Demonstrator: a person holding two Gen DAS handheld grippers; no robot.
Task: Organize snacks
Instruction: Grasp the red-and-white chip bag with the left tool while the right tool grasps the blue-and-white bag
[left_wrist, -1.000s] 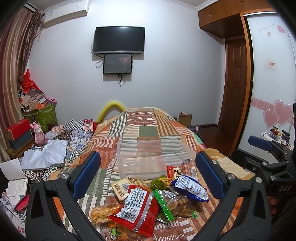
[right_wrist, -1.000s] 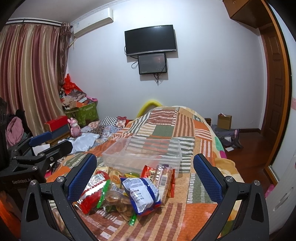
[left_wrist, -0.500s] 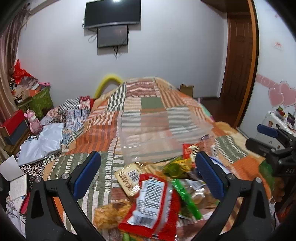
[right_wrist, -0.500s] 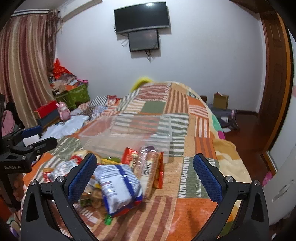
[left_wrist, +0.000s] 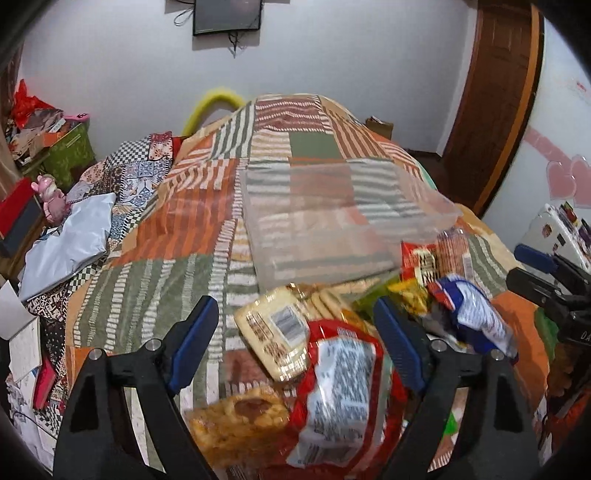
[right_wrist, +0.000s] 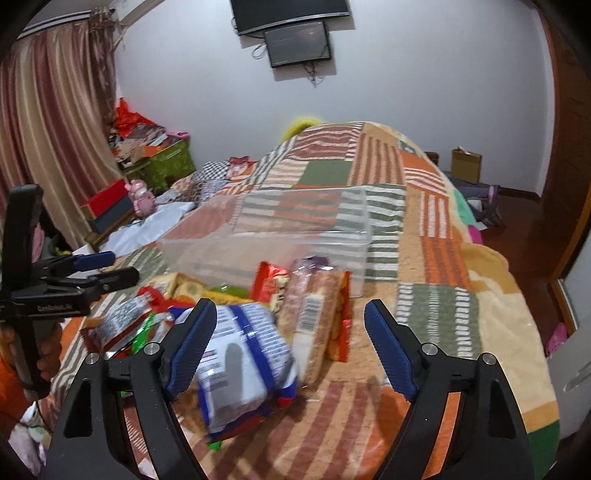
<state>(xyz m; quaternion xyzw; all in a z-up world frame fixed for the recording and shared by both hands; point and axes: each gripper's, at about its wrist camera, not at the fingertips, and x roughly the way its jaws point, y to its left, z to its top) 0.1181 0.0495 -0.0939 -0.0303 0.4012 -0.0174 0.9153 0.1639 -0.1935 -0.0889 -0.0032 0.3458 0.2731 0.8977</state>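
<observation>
A heap of snack packets lies on the patchwork bedspread (left_wrist: 177, 229) in front of a clear plastic bin (left_wrist: 332, 221), which holds nothing. My left gripper (left_wrist: 295, 343) hovers over a yellow cracker pack (left_wrist: 273, 332) and a red packet with a white label (left_wrist: 343, 391). Its jaws are closing, and the pads press on nothing. My right gripper (right_wrist: 288, 349) hangs over a blue-and-white packet (right_wrist: 240, 362) and a long biscuit pack (right_wrist: 314, 317). Its jaws are closing too, clear of both packs. The bin (right_wrist: 266, 236) stands just behind the heap.
Each view catches the other gripper at its edge: the right gripper (left_wrist: 546, 280) and the left gripper (right_wrist: 74, 273). Clothes and boxes (left_wrist: 55, 155) crowd the floor to the left of the bed. A wooden door (left_wrist: 491, 92) stands at the right.
Both grippers have dropped and tilted down toward the snack heap, which now looks larger and nearer. The fingers of both stand closer together than before.
</observation>
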